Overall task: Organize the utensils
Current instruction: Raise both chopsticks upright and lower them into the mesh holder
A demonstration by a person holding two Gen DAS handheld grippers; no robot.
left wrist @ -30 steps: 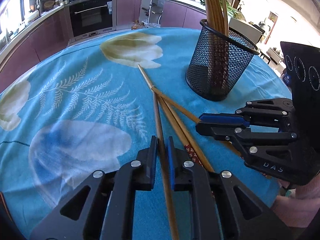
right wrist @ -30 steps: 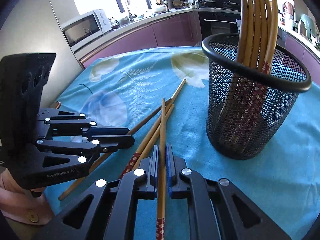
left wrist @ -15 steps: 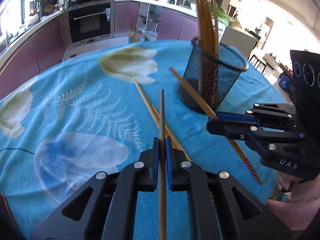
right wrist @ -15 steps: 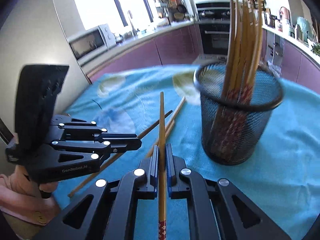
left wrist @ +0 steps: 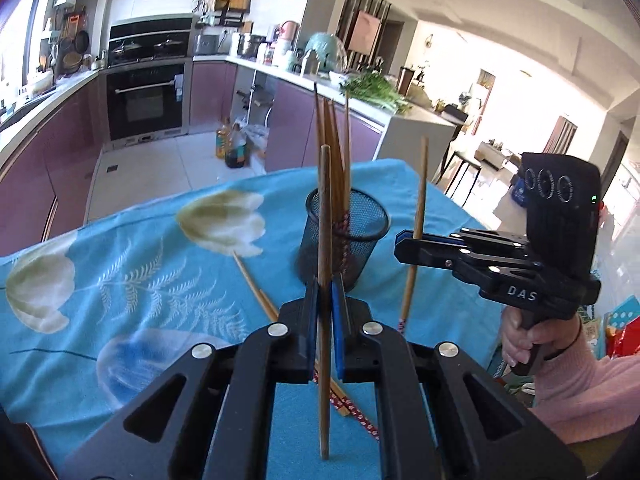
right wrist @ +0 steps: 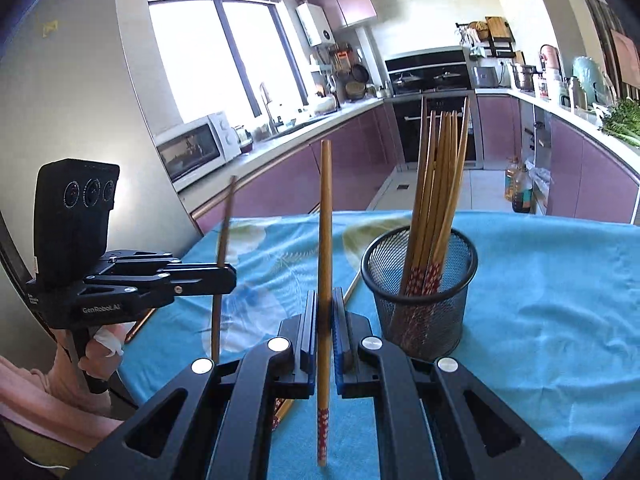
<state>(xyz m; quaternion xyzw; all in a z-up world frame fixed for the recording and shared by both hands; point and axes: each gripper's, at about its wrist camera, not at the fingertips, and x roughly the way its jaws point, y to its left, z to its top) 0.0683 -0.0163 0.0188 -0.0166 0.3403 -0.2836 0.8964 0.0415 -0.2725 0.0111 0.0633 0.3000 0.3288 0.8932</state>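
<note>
- The left gripper (left wrist: 324, 316) has its jaws clamped on one chopstick (left wrist: 325, 240), held upright above the counter (left wrist: 120, 280).
- The right gripper (right wrist: 326, 332) is clamped the same way on a second chopstick (right wrist: 325, 240), its red-patterned end pointing down.
- Both sticks are lifted clear of the blue flowered cloth and sit near the black mesh holder (right wrist: 420, 292), neither yet over its mouth.
- Inside the holder stands a bundle of chopsticks (right wrist: 438, 168), roughly seven or eight; they overlap too much for a sure count.
- On the cloth lie at least two loose chopsticks (left wrist: 256, 288), partly hidden behind the left gripper, so there may be more.
- To my eye the job is well past halfway: most sticks are in, two are in the air, and a couple remain to be picked up.
</note>
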